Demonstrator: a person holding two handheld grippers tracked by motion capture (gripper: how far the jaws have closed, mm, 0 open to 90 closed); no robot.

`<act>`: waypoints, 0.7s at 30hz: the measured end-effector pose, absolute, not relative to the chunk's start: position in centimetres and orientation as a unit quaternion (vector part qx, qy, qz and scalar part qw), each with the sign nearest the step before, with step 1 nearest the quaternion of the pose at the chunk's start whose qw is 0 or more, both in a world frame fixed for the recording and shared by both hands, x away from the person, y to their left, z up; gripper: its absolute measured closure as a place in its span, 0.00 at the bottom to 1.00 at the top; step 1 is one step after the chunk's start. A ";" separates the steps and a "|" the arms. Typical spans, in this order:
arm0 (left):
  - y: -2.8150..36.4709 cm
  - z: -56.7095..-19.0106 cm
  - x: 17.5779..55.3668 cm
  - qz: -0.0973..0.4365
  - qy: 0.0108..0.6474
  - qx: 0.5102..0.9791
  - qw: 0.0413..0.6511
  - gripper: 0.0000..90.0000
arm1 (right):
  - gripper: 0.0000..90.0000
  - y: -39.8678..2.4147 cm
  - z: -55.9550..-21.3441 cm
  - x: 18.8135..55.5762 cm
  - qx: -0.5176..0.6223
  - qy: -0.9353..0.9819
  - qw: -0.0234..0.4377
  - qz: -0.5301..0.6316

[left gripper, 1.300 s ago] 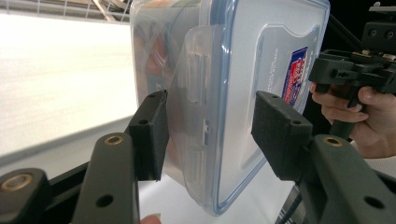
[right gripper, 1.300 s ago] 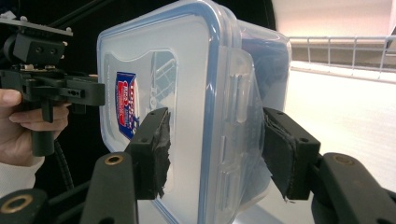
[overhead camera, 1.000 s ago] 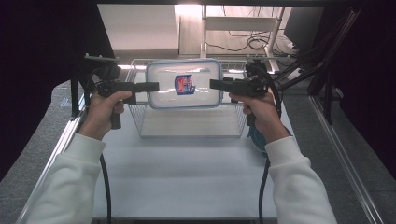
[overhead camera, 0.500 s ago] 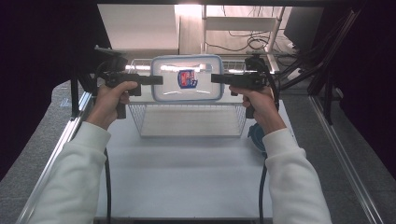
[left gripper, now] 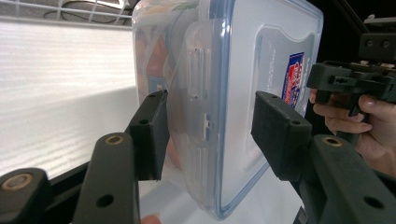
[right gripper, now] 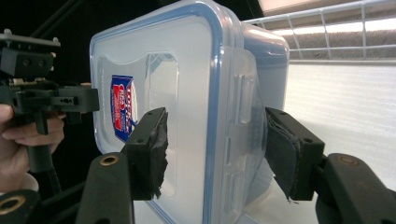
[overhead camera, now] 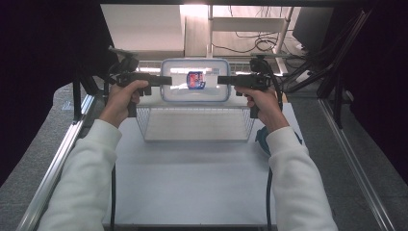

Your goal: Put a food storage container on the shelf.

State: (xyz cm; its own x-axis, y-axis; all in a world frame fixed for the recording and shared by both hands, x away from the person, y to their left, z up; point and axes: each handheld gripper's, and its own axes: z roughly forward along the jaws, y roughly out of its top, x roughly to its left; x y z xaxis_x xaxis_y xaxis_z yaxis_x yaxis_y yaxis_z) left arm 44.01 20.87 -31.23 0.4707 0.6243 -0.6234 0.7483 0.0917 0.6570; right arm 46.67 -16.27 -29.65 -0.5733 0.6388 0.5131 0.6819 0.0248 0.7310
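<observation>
white table (overhead camera: 192,187) nearest | wire basket (overhead camera: 195,125) on it | clear lidded plastic container (overhead camera: 195,81) held level over basket's far edge | left gripper (overhead camera: 163,80) half-open, clamping its left end | right gripper (overhead camera: 222,80) half-open, clamping right end | red-blue label (overhead camera: 196,80) on lid

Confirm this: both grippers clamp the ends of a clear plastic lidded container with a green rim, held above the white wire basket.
One detail is off: the rim is blue, not green, as both gripper views show. Otherwise it holds: the left gripper and the right gripper clamp the two ends of the clear plastic lidded container, held above the white wire basket.
</observation>
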 end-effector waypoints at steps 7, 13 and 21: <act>21.1 -31.8 45.2 -0.080 0.528 0.650 0.541 0.52 | 0.44 -16.0 -29.9 48.0 -0.498 -0.695 0.040 -0.517; 21.2 -32.1 45.9 -0.093 0.538 0.640 0.540 0.51 | 0.41 -15.4 -29.7 48.7 -0.531 -0.682 0.047 -0.500; 21.2 -32.7 47.0 -0.114 0.559 0.619 0.540 0.47 | 0.39 -14.9 -29.8 49.6 -0.574 -0.660 0.060 -0.481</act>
